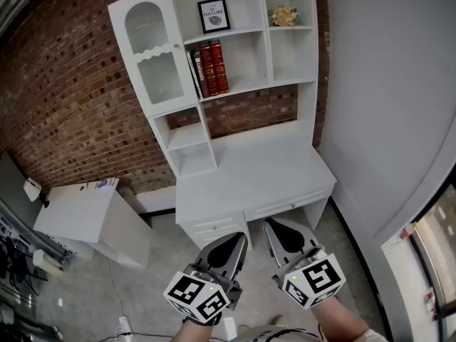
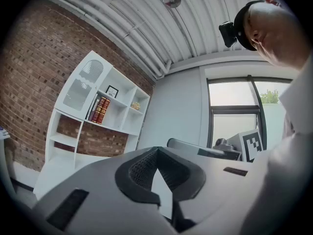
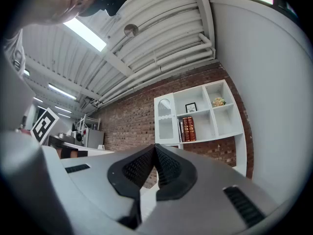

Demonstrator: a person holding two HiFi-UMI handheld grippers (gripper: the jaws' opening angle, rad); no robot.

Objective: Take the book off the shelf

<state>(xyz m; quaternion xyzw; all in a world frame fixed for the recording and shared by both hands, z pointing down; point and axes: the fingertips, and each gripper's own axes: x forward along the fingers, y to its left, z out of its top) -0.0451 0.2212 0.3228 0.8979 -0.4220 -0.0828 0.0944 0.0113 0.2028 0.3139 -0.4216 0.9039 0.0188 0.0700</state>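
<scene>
Two red books (image 1: 208, 68) (image 1: 219, 65), one framed print (image 1: 214, 15), one flower bunch (image 1: 283, 16) — one white shelf unit (image 1: 246, 59)

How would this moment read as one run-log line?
stage: not started | books: upright on shelf, untouched | left gripper: shut, empty | right gripper: shut, empty | both: in front of desk

The left hand-held gripper (image 1: 236, 239) and the right hand-held gripper (image 1: 275, 226) are each formed as a smooth, light-grey shell (image 2: 98, 190) tapered to a point. The inner faces are lined with black pads (image 2: 142, 168) moulded in a fine ribbed texture. Dark rectangular slots (image 3: 242, 204) are cut into the shells. A white cube (image 1: 197, 298) printed with black square markers is mounted at the rear of each. A black head camera (image 2: 227, 33) and a white garment (image 2: 293, 151) are worn.
</scene>
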